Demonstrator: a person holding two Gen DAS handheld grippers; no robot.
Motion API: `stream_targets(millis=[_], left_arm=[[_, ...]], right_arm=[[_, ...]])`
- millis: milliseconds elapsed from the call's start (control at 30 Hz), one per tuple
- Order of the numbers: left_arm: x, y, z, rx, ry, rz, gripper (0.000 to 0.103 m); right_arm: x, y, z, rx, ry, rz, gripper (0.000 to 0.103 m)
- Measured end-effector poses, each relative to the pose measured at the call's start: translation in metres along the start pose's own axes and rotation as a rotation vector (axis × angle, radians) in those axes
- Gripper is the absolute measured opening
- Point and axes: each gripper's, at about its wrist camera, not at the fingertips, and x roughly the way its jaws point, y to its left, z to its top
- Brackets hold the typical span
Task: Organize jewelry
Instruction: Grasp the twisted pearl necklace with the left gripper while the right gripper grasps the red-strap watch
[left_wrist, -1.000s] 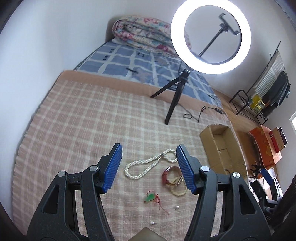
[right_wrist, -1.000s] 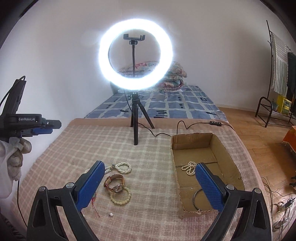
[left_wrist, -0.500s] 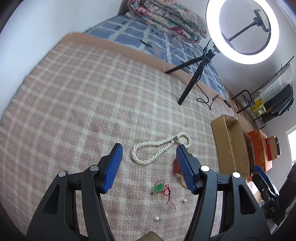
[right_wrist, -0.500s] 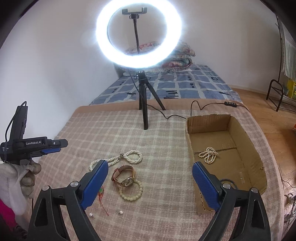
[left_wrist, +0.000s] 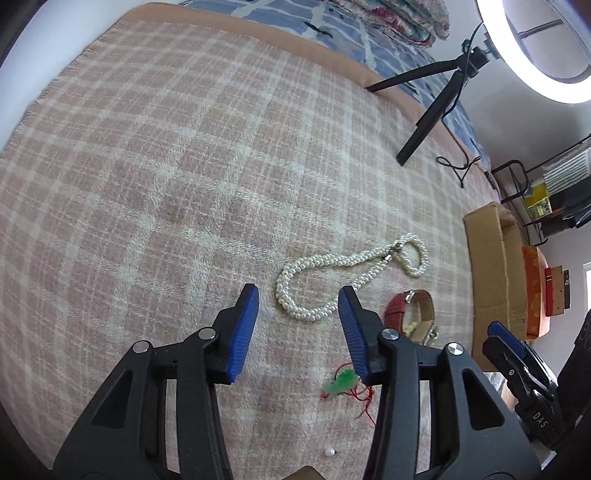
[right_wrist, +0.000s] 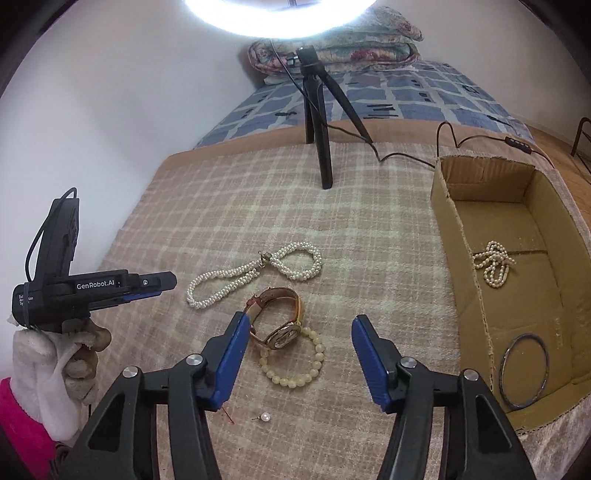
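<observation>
The left tool (left_wrist: 298, 295) is held apart over the plaid blanket (left_wrist: 184, 166), its jaws just narrowed, the pearl necklace (left_wrist: 347, 273) ungripped just beyond; the right tool (right_wrist: 299, 325), also just narrowed and released, frames the watch (right_wrist: 280, 317) and bead bracelet (right_wrist: 295, 362); the cardboard box (right_wrist: 461, 258) lies right.

L gripper (left_wrist: 298, 295) jaws apart, just been closing, nothing btwn; pearl necklace (left_wrist: 343, 275) just ahead on plaid blanket (left_wrist: 184, 147).
</observation>
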Motion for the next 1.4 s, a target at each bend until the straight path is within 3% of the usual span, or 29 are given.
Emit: stream_targets(millis=[333, 767, 1000, 1100, 1200, 1400], left_arm=[[0.021, -0.001, 0.001, 0.012, 0.027, 0.035, 0.039], [0.036, -0.001, 0.009, 0.029, 0.039, 0.070, 0.038], [0.047, -0.020, 0.002, 0.169, 0.002, 0.210, 0.027], [0.049, -0.031, -0.004, 0.234, -0.046, 0.275, 0.016], [0.050, -0.036, -0.005, 0.239, -0.067, 0.282, 0.007], [0.044, -0.031, -0.001, 0.189, -0.092, 0.248, 0.006]], right_arm=[[0.032, -0.003, 0.009, 0.022, 0.055, 0.015, 0.042], [0.065, -0.008, 0.015, 0.037, 0.106, 0.000, 0.036], [0.077, 0.000, 0.015, 0.015, 0.124, -0.020, 0.035], [0.082, 0.003, 0.015, 0.000, 0.135, -0.035, 0.034], [0.087, 0.004, 0.014, -0.014, 0.145, -0.054, 0.033], [0.088, 0.006, 0.012, -0.024, 0.146, -0.063, 0.031]])
